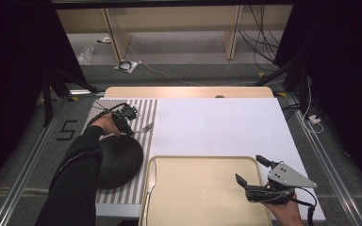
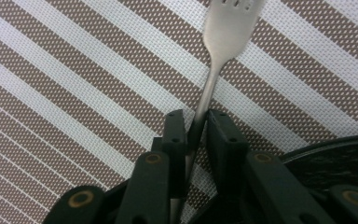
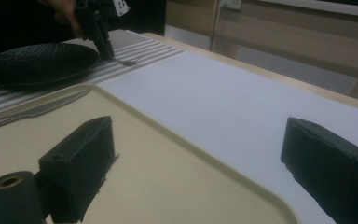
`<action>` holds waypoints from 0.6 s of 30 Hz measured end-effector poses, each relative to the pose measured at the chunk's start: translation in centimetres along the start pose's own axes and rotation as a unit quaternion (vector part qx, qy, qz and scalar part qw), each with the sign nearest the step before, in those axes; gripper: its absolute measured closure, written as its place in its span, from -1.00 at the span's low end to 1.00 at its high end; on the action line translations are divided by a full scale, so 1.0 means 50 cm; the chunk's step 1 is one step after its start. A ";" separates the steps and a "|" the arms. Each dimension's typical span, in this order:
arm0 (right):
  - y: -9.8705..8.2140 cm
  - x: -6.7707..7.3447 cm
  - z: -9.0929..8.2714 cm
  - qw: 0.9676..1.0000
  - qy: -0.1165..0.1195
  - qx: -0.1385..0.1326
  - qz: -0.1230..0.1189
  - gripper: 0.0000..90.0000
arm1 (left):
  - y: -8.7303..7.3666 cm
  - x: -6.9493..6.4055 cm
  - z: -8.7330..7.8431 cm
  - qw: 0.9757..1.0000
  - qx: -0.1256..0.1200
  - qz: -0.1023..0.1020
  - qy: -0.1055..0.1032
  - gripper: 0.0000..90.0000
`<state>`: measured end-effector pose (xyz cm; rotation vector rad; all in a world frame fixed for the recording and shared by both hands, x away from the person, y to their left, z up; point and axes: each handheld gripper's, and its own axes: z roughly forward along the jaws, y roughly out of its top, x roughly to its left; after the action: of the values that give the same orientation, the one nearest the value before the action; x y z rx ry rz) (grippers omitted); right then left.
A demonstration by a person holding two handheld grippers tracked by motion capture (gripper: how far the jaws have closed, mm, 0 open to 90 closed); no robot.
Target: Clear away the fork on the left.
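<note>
Black left tongs (image 2: 196, 122) pinching slim steel fork (image 2: 223, 32), right tongs (image 1: 252, 170) wide.

Fork (image 2: 213, 79): plain silver metal, matte finish, slim handle widening to a broad neck. It lies flat on the brown-and-white striped placemat (image 1: 147, 109), far left of the counter, just beyond the black plate (image 1: 120, 160). Tines point right, toward the white sheet. Handle end sits between the two jaws of the left tool (image 2: 196, 123), which have closed in narrowly around it; whether the pads actually press on it can't be told.
</note>
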<state>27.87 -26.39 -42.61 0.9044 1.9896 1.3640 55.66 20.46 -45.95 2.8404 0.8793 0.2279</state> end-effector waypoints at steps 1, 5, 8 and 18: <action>0.000 0.000 0.000 1.000 0.001 0.000 0.000 -0.76 | 0.000 -0.001 0.000 1.000 -0.001 0.004 -0.001 0.74; 0.000 0.000 0.000 1.000 0.001 -0.001 0.000 -0.76 | -0.002 -0.001 0.000 1.000 -0.002 -0.001 -0.005 0.85; 0.000 0.001 0.000 1.000 0.000 -0.001 0.000 -0.76 | -0.003 -0.001 0.000 1.000 -0.004 -0.003 -0.005 0.86; 0.000 0.000 0.000 1.000 0.000 0.000 0.000 -0.76 | -0.004 0.004 -0.004 0.999 -0.012 0.000 0.048 0.87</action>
<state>27.85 -26.38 -42.59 0.9047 1.9899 1.3643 55.68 20.77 -45.75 2.8273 0.8892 0.3758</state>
